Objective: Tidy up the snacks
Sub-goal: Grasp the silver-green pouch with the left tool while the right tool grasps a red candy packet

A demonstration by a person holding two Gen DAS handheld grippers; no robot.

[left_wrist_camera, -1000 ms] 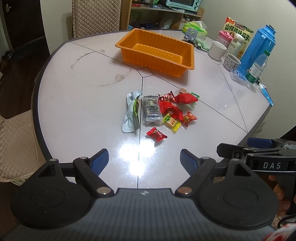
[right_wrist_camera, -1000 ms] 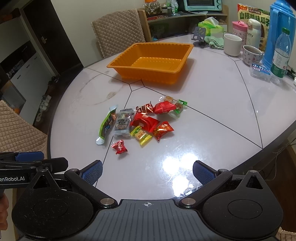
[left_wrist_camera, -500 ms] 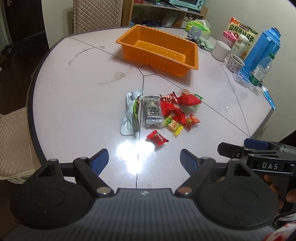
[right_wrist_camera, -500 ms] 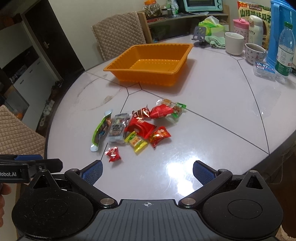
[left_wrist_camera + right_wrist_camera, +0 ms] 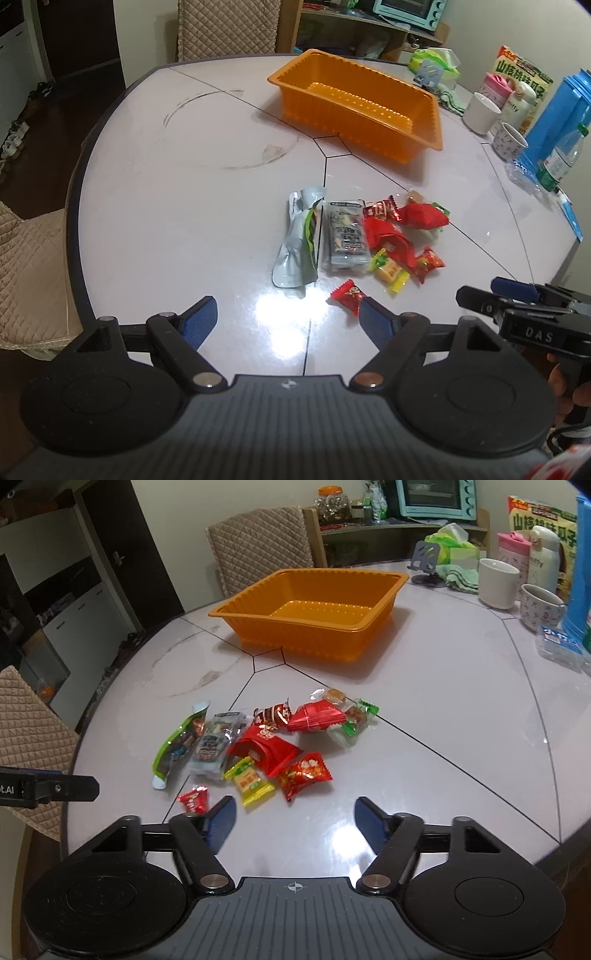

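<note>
Task is sitting at its very start, judging by the layout: the ribbed orange plastic tray (image 5: pixel 310 616) is lying empty at 12 o'clock on the glossy white round desk (image 5: pixel 443 716), and every snack is lying loose in one cluster at desk centre, well apart from the tray

Cluster, right wrist view: long green-and-silver foil pouch (image 5: pixel 177 744) at 9 o'clock; clear-wrapped dark bar (image 5: pixel 214 746) just beside it; folded red paper packet (image 5: pixel 266 749) in the middle; second red packet (image 5: pixel 317 716) at 1 o'clock with green-ended candies (image 5: pixel 356 716) touching it; yellow-wrapped candy (image 5: pixel 249 781) and red-orange foil sachet (image 5: pixel 304 775) at 6 o'clock; small red-wrapped candy (image 5: pixel 194 799) apart at 7 o'clock

Right gripper (image 5: pixel 293 821) is narrowing its jaws with nothing between them, bare desk showing in the gap; small red candy is sitting just outside its left finger

Left gripper (image 5: pixel 286 319) is spread wide, nothing held; the same red candy (image 5: pixel 349 295) is lying just by its right finger

Left to do, as I judge: all of it, each snack moving into the tray
</note>
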